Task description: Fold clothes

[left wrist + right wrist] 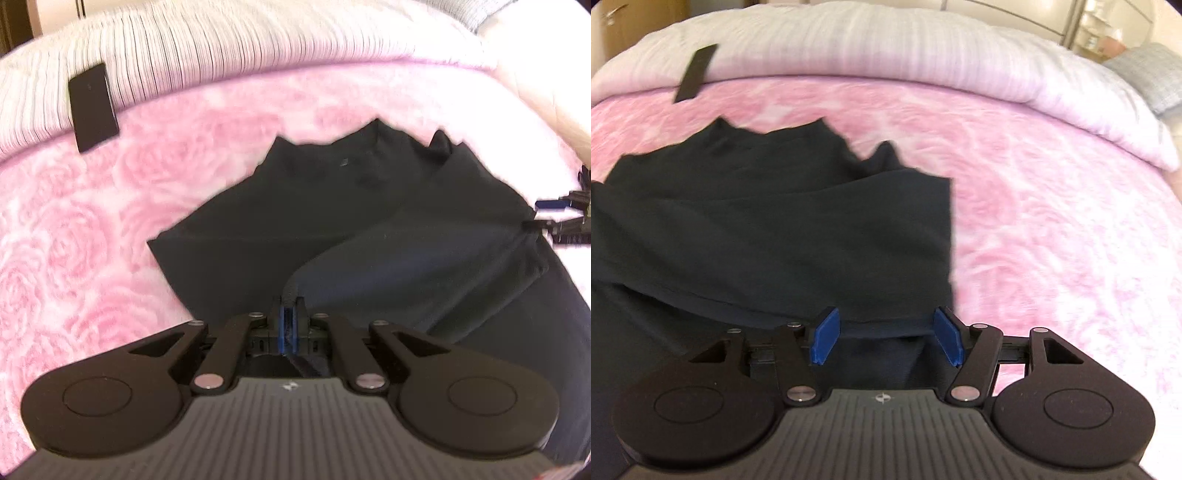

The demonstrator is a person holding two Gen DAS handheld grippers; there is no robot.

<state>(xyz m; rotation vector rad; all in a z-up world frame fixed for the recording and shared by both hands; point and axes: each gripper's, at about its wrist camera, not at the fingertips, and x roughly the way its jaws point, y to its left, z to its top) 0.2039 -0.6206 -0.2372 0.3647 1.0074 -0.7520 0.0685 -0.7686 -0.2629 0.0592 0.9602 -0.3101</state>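
Note:
A black garment (369, 229) lies crumpled and partly folded over itself on a pink bedspread (92, 229). My left gripper (289, 317) is shut, its blue pads pinching a hem of the garment close to the camera. In the right wrist view the same garment (775, 229) fills the left half of the frame. My right gripper (886, 317) stands open over the garment's near edge, and a stretch of hem runs between its blue pads (827, 334) without being pinched. That gripper's tip (569, 214) also shows at the right edge of the left wrist view.
A white striped duvet (221, 48) is rolled up along the far side of the bed. A flat black rectangular object (94, 107) rests where duvet and bedspread meet. A grey pillow (1148, 74) lies at the far right, in front of cupboards. Pink bedspread (1052, 221) stretches right of the garment.

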